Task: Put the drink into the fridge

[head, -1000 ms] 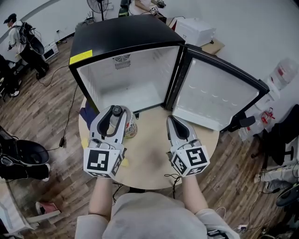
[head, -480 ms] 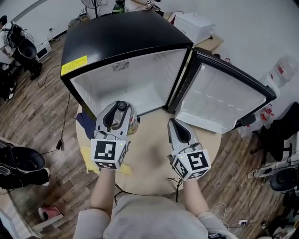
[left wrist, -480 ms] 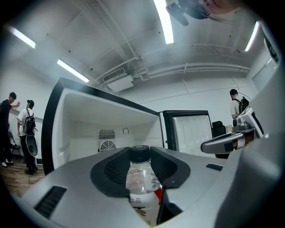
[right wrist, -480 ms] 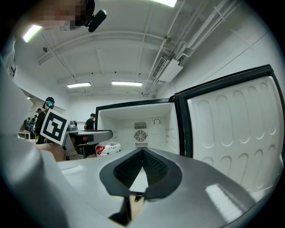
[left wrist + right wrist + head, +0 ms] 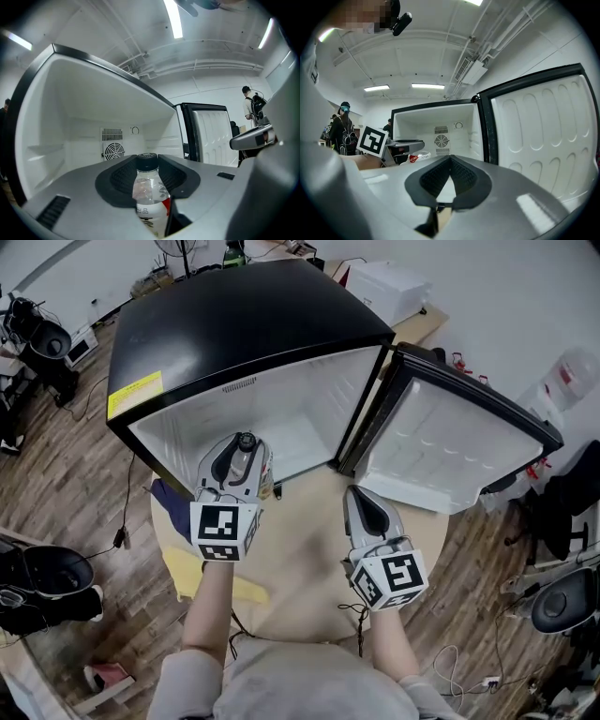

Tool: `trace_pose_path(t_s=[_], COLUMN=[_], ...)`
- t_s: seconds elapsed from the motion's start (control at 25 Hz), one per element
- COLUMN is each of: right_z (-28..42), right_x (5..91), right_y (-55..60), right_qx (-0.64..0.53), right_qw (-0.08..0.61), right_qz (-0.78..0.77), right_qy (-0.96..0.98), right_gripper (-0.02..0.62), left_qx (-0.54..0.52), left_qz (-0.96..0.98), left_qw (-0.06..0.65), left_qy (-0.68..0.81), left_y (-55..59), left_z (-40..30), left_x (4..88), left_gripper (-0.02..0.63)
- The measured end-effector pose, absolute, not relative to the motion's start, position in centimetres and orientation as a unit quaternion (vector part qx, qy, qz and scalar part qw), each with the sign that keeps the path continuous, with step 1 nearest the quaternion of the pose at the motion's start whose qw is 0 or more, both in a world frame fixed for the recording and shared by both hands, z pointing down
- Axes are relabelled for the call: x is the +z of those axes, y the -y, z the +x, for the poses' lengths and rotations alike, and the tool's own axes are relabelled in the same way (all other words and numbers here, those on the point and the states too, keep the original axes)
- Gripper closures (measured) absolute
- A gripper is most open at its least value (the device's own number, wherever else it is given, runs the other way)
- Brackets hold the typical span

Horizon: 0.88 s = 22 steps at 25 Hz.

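Note:
The drink, a clear bottle point(image 5: 149, 197) with a black cap and a red-and-white label, stands upright between the pads of my left gripper point(image 5: 242, 448), which is shut on it. In the head view the bottle's cap point(image 5: 246, 440) is at the lower lip of the open black fridge point(image 5: 234, 324). The left gripper view looks over the bottle into the bare white fridge interior point(image 5: 84, 126). My right gripper point(image 5: 367, 507) hovers over the round table point(image 5: 300, 549), shut with nothing in it; its tips point(image 5: 450, 161) meet. The right gripper view shows the left gripper point(image 5: 401, 147) at its left.
The fridge door point(image 5: 459, 442) stands swung open to the right, just beyond my right gripper. A blue cloth point(image 5: 173, 498) and a yellow cloth point(image 5: 239, 589) lie at the table's left edge. People stand in the background, and white boxes point(image 5: 389, 287) are behind the fridge.
My left gripper has carried the bottle forward to the fridge opening. The fridge now looks closer and larger. The right gripper has kept its place near the door.

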State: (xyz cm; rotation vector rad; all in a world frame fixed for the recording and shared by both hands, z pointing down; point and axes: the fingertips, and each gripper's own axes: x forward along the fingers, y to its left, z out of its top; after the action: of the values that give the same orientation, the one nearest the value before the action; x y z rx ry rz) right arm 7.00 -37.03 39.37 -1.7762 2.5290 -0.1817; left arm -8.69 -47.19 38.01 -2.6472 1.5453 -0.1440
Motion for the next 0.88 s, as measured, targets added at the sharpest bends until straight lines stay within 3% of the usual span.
trace_pose_path(t_s=[0.88], right_z=[7.8], right_x=[41.5], right_y=[38.0], right_qx=[-0.079], right_qw=[0.004], right_qz=[-0.599], right_qy=[-0.797], right_gripper=[0.584], left_qx=[-0.041], left_qz=[-0.844], left_qw=[0.011], left_qy=[-0.534], left_y=[54.9], left_z=[-10.5], left_x=[41.2], left_gripper=[0.46])
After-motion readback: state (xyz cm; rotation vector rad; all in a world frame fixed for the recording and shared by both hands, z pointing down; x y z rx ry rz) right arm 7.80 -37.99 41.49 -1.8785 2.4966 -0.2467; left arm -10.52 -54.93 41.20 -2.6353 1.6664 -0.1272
